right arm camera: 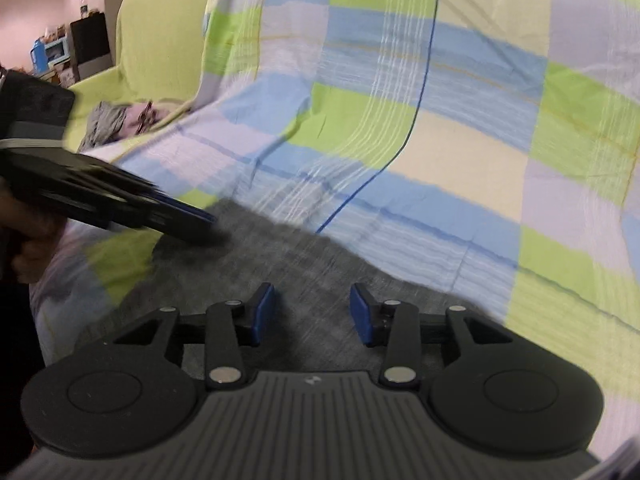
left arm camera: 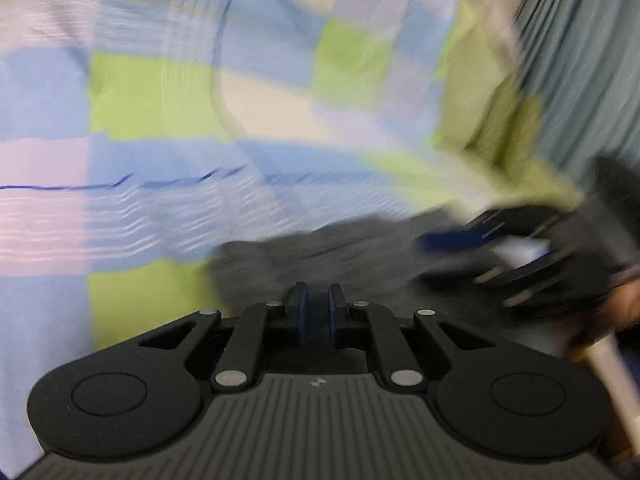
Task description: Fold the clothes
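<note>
Dark grey garment (right arm camera: 280,264) lies flat on the checked sheet (right arm camera: 460,140) covering the sofa, near its front edge, directly under both tools. Both views motion-blurred.

Left gripper (left arm camera: 318,304): fingers narrow, a thin gap between the blue pads (left arm camera: 298,312); no cloth visible between them. Seen from the right wrist, its tip touches or nearly touches the garment's far-left corner; cannot tell if it grips there.

Right gripper (right arm camera: 312,312): fingers wide apart, poised over grey cloth, holding nothing.

Risks, as judged:
- Pinching sheet along with garment, dragging the cover.
- Fast motion skewing the fold.
- A second clothing heap (right arm camera: 116,120) sits well apart, at the sofa's far-left end.
</note>
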`<state>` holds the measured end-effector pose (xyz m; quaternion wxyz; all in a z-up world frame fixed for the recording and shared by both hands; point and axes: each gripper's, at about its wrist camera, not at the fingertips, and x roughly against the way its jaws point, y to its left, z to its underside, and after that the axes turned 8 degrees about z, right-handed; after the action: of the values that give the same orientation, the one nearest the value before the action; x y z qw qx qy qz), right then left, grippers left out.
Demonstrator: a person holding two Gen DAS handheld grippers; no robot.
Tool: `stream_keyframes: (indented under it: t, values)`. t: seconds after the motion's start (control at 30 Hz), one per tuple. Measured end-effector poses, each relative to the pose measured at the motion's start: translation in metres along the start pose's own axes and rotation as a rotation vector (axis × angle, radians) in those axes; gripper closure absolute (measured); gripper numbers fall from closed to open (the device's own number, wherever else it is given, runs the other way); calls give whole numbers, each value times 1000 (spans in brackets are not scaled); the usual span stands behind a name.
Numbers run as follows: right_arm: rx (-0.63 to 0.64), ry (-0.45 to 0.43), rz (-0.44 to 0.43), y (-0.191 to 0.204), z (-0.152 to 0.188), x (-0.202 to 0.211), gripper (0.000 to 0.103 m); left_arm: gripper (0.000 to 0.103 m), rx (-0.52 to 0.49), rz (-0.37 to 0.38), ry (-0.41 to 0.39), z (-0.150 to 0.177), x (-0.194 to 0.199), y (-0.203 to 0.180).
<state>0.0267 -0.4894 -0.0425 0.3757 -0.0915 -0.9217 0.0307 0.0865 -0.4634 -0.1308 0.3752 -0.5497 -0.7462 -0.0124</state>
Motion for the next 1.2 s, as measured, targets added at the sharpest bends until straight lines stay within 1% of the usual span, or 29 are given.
stream_keyframes:
  t: [0.03, 0.13, 0.2, 0.27, 0.3, 0.37, 0.4, 0.47, 0.5, 0.53, 0.6, 0.63, 0.67, 0.73, 0.9, 0.93, 0.97, 1.03, 1.07, 1.1, 1.13, 1.2]
  values:
    - [9, -5, 29, -3, 2, 1, 67, 97, 19, 0, -2, 2, 3, 4]
    - [-121, -16, 119, -38, 12, 8, 70, 98, 22, -9, 10, 6, 11, 7]
    - [-209, 8, 179, -58, 22, 10, 63, 99, 15, -19, 27, 3, 10, 4]
    - [-295, -8, 156, -70, 30, 17, 61, 99, -47, -40, 31, -8, 13, -13]
    - [-307, -21, 159, -71, 33, 23, 61, 99, -82, -51, 32, -14, 15, -23]
    - [-317, -38, 167, -71, 36, 31, 61, 98, -120, -6, 26, -26, 14, -37]
    - [-341, -48, 163, -73, 41, 36, 60, 97, -133, 14, 25, -29, 13, -43]
    - [-425, -62, 150, -81, 55, 43, 59, 96, -204, 81, 32, -44, 1, -66]
    - [-468, -69, 144, -85, 63, 46, 59, 96, -227, 99, 38, -49, -4, -72]
    - [-548, -80, 120, -94, 75, 48, 59, 96, -255, 123, 53, -54, -14, -80]
    - [-635, -92, 95, -104, 84, 48, 59, 94, -326, 184, 88, -63, -43, -99]
    - [-656, -100, 84, -109, 88, 48, 59, 94, -339, 197, 96, -63, -48, -100]
    - [-681, -110, 59, -114, 89, 47, 59, 94, -352, 211, 115, -64, -64, -103]
    - [-733, -130, 6, -124, 90, 43, 59, 94, -365, 203, 164, -60, -88, -105]
    - [-723, -61, -100, -135, 84, 18, 63, 93, -420, 167, 179, -49, -96, -111]
    - [-729, -65, -104, -135, 85, 18, 70, 93, -450, 150, 191, -46, -95, -113]
    - [-732, -101, -94, -134, 86, 23, 84, 93, -466, 142, 198, -44, -94, -115]
    - [-641, -168, -21, -122, 81, 35, 92, 93, -468, 138, 204, -43, -94, -114]
    - [-498, -216, 50, -103, 74, 46, 94, 93, -460, 139, 204, -43, -96, -113]
    - [-463, -227, 59, -97, 72, 48, 96, 93, -451, 141, 203, -43, -97, -112]
    - [-381, -256, 36, -81, 69, 56, 99, 93, -440, 143, 200, -43, -98, -111]
    - [-303, -275, -10, -64, 68, 65, 100, 93, -416, 147, 191, -42, -100, -108]
